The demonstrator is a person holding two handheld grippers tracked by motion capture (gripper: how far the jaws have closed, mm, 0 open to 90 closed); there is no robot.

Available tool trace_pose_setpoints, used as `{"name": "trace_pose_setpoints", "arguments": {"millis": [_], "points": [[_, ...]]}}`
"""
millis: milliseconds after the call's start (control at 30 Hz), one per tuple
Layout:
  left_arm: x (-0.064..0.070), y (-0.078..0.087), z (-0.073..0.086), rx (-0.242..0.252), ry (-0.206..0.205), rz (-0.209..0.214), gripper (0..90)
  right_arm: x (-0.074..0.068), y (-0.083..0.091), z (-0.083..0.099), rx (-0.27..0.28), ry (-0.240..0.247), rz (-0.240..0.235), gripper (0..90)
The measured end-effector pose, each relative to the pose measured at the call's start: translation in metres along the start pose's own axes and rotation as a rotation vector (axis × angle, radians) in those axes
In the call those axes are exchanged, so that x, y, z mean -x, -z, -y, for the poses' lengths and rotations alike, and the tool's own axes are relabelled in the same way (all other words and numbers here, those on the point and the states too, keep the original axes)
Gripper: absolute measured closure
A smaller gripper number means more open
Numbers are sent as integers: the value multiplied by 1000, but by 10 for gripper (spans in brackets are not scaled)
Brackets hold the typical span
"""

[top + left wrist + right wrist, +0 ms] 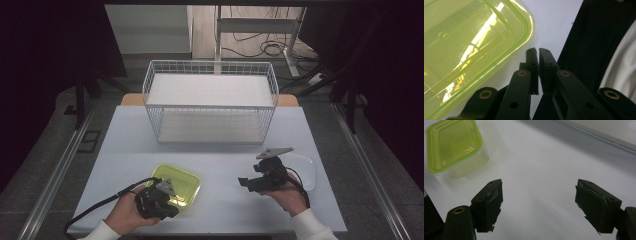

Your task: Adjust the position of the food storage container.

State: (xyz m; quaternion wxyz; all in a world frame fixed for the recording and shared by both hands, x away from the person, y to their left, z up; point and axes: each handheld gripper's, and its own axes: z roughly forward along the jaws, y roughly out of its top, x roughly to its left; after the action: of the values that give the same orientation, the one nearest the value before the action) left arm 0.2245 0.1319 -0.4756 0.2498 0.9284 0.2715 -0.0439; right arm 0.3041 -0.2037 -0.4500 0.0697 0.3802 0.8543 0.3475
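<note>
A clear food box with a yellow-green lid (179, 184) sits on the white table near the front left. My left gripper (167, 209) is held at the box's near edge, over the table's front rim. In the left gripper view its jaws (538, 53) stand shut with only a thin slit and nothing between them, beside the lid's corner (469, 50). My right gripper (250, 176) is at the front right, pointing left toward the box. Its jaws (541, 205) are wide open over bare table, and the box (454, 147) lies farther off at the upper left.
A white wire basket (210, 107) with a white floor stands at the back middle of the table (220, 160). A pale, flat, rounded object (307, 170) lies just behind my right hand. Bare table separates the box from the right gripper.
</note>
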Motion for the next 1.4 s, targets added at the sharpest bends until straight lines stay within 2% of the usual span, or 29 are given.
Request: {"name": "trace_pose_setpoints", "arguments": {"millis": [33,100,133,167,300,533,700,933,1033,1133,1233,1333,1367,1400], "points": [[-2,-1,-1,-23,-17,-8,868,0,0,0,-1,0,0,220],[-3,-4,-2,-27,-3,-22,873,0,0,0,-2,1,1,220],[-4,-4,-2,-36,-14,-26,882,0,-1,0,-3,1,2,220],[-3,-6,-2,-2,19,-28,885,0,-1,0,-5,-1,3,220],[-6,-7,-5,24,38,-59,896,1,-2,0,-11,-1,7,220],[-12,-12,-13,57,52,-64,900,0,-2,0,-12,-3,10,219],[-17,-17,-18,89,92,-64,900,1,-2,-1,-16,-5,18,219],[-24,-18,-21,111,126,-69,900,1,-3,0,-22,-8,16,219],[-23,-19,-21,103,132,-75,900,1,-3,0,-23,-7,20,217],[-21,-13,-19,103,121,-79,900,2,-3,0,-21,-7,30,216],[-17,1,-15,126,106,-98,900,1,-3,0,-20,-10,31,216],[-17,21,-7,155,114,-162,900,1,-3,1,-20,-13,30,216],[-19,26,-4,165,129,-192,900,1,-2,1,-20,-14,31,216],[-22,31,-1,182,154,-197,900,1,-2,1,-19,-14,31,216]]}}
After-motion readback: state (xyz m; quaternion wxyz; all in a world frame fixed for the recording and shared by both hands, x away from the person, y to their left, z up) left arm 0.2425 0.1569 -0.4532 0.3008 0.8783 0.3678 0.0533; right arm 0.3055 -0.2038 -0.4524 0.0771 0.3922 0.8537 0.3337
